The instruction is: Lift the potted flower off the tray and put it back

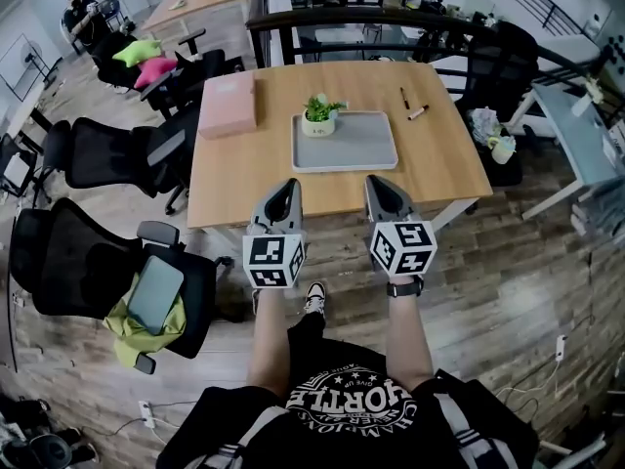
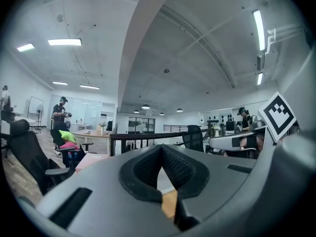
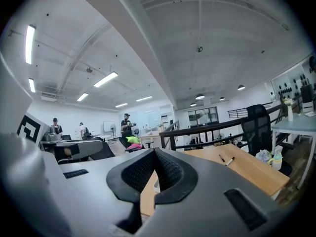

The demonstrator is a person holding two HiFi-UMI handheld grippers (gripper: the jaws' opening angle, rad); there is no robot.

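One potted flower (image 1: pixel 319 115) is sitting on one tray (image 1: pixel 361 154); left gripper (image 1: pixel 289 186) and right gripper (image 1: pixel 376 182) are hovering clenched, empty.

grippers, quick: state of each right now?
Left gripper: closed, holding nothing.
Right gripper: closed, holding nothing.

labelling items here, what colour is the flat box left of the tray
Pink; the box shows best in the head view.
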